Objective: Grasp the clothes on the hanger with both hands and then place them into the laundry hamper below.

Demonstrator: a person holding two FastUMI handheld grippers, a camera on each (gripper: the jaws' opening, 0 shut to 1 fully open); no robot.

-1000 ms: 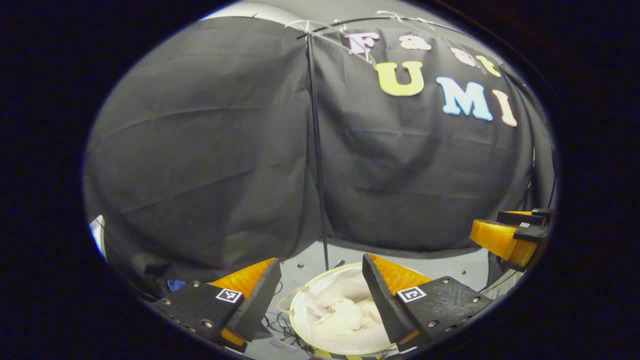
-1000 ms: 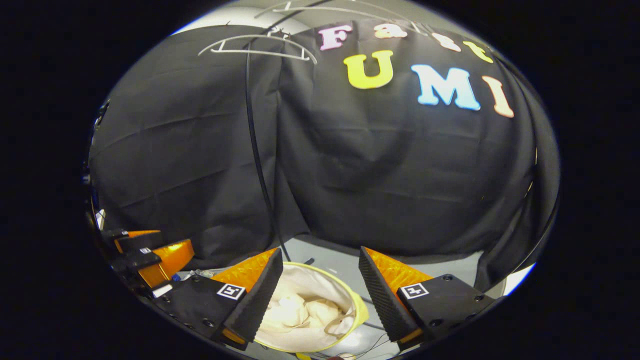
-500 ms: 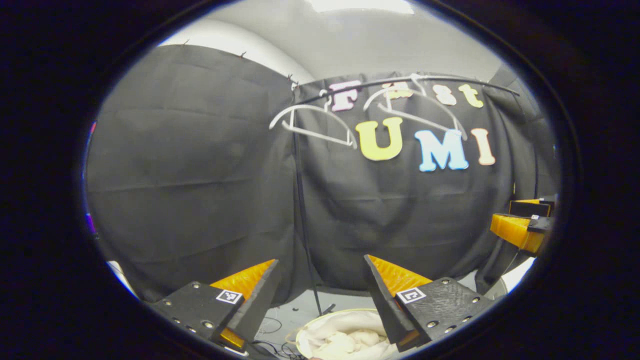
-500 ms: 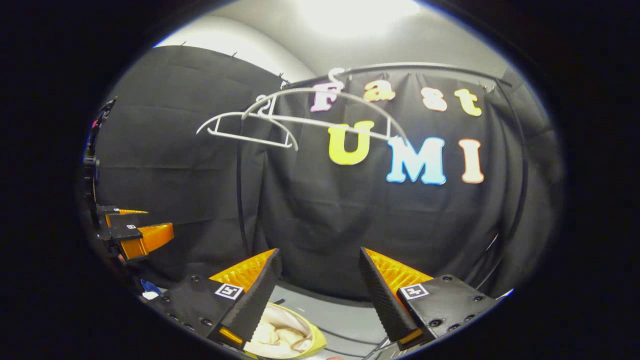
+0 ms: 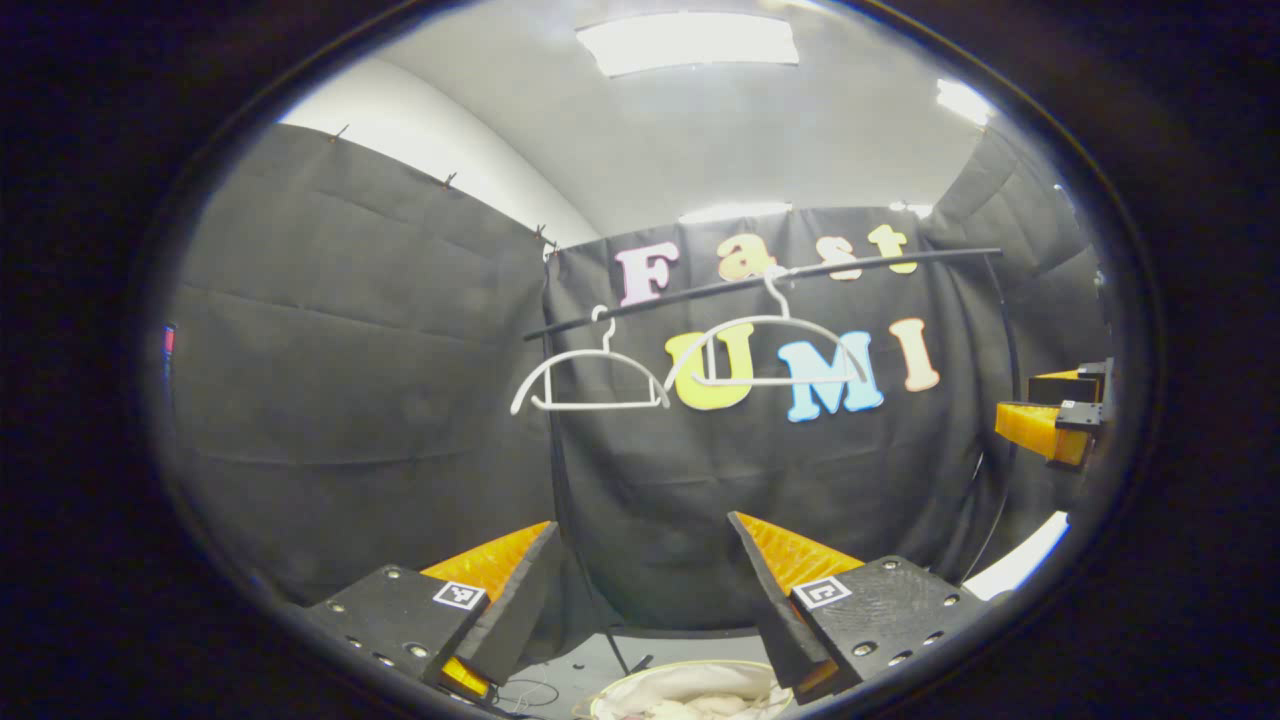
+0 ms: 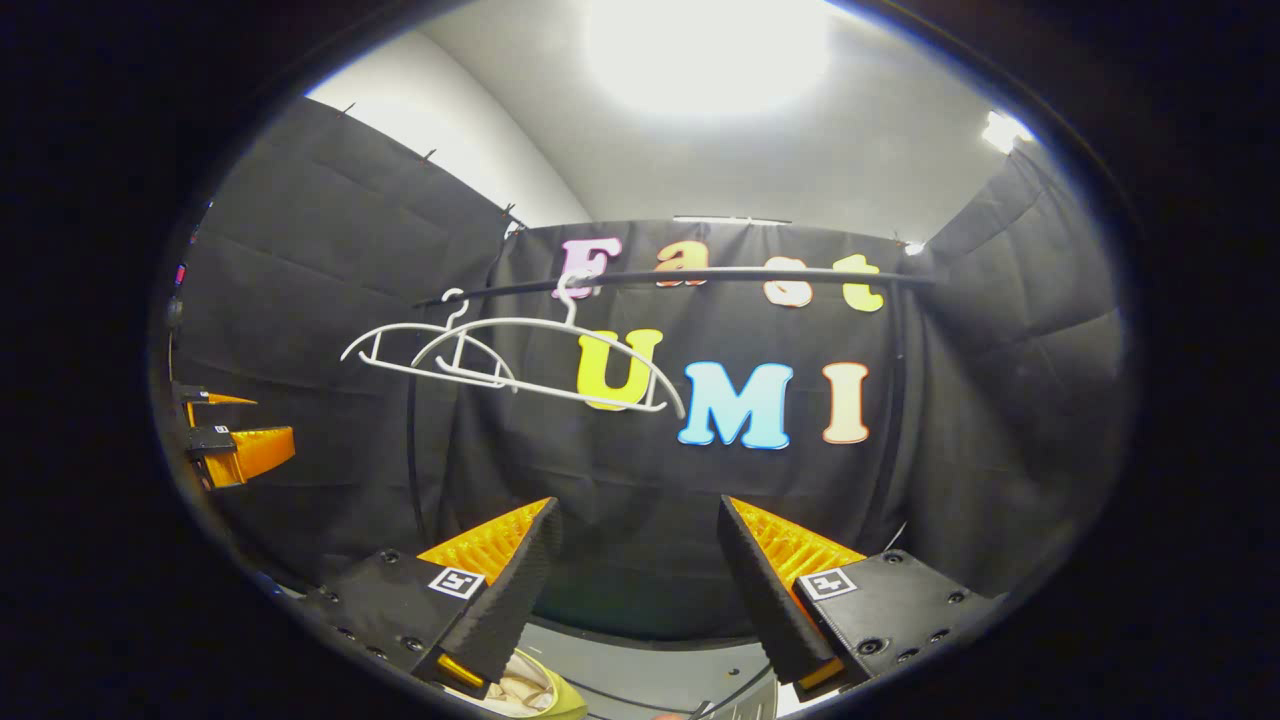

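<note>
1. Left gripper (image 5: 640, 590): fingers spread wide apart, nothing between them. Pointed level toward the black cloth wall and raised above the hamper.
2. Right gripper (image 6: 635, 575): fingers likewise wide apart and empty. Also seen at the right edge of the left gripper view (image 5: 1050, 425), well apart from the left gripper and at about the same height.
3. Round laundry hamper with pale yellow-green rim and white fabric liner (image 5: 690, 690): directly below and just ahead of the left gripper's fingertips; in the right gripper view (image 6: 530, 695) below and to the left of that gripper. Left gripper judged the nearer of the 2.
4. Cream-white crumpled clothes (image 5: 700, 705): soft, bunched, lying inside the hamper, no part seen over the rim.
5. 2 thin white wire-like hangers, 1 to the left (image 5: 590, 380) and 1 to the right (image 5: 765, 350): both bare, above and ahead of both grippers, hooked on a slim black horizontal rail (image 5: 760, 283). Long axis of each hanger along the rail, crosswise to the grippers' line of sight.
6. Judgement: garment placed, both hangers stripped; task appears complete. No further grasp called for; only withdrawal remaining.
</note>
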